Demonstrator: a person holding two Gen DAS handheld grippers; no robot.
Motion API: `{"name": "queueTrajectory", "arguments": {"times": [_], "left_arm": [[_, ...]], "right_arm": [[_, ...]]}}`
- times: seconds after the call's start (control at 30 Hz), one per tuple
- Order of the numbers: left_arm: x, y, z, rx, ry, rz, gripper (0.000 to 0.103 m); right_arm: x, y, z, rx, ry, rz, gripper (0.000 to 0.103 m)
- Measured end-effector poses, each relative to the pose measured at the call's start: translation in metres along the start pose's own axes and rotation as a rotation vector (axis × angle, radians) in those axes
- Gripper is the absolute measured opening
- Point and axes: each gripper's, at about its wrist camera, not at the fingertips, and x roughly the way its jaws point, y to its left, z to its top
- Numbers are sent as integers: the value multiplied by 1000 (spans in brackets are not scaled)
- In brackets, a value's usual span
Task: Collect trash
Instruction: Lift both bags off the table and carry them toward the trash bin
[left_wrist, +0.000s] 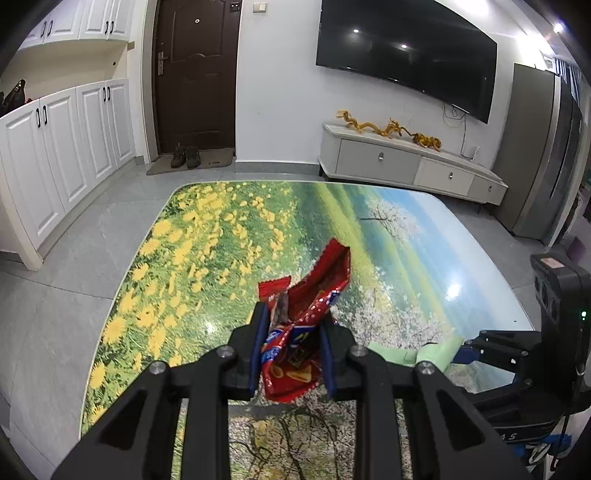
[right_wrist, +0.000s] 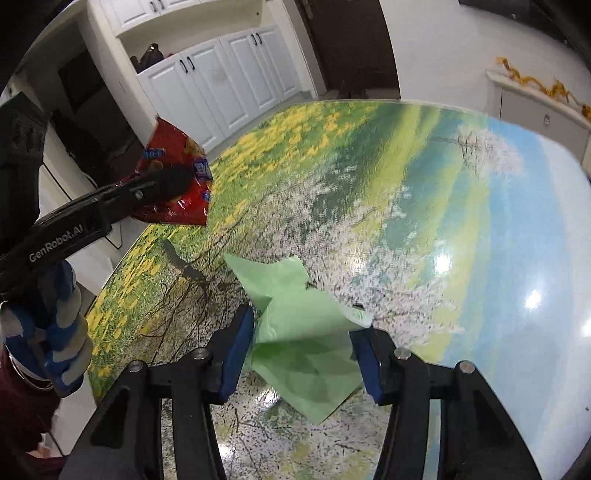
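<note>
My left gripper (left_wrist: 293, 345) is shut on a crumpled red snack wrapper (left_wrist: 314, 291) and holds it above the table; the wrapper also shows in the right wrist view (right_wrist: 173, 177), clamped by the left gripper's black arm (right_wrist: 110, 206). My right gripper (right_wrist: 301, 345) is partly closed around a green plastic bag (right_wrist: 295, 332), whose edges touch both blue pads (right_wrist: 236, 343). The bag lies partly on the table and also shows in the left wrist view (left_wrist: 424, 352), next to the right gripper (left_wrist: 491, 347).
The glossy table (left_wrist: 229, 236) has a flower-meadow print and rounded edges. Beyond it are grey floor tiles, white cabinets (left_wrist: 62, 147), a dark door (left_wrist: 195, 74), a wall TV (left_wrist: 406, 48) and a low white TV stand (left_wrist: 406, 162).
</note>
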Motion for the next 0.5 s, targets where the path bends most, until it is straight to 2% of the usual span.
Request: {"name": "queueTrajectory", "arguments": {"times": [0.07, 0.17, 0.27, 0.5], "left_arm": [[1, -2, -2, -3, 5, -6, 24], [0, -5, -4, 2, 5, -10, 24], [-5, -12, -5, 20, -4, -9, 24], [-17, -35, -8, 73, -26, -3, 24]], "right_arm": [[-1, 2, -2, -11, 1, 6, 44], [-11, 3, -4, -14, -26, 12, 39], [-24, 3, -5, -13, -53, 16, 23], [-62, -7, -13, 27, -115, -16, 22]]}}
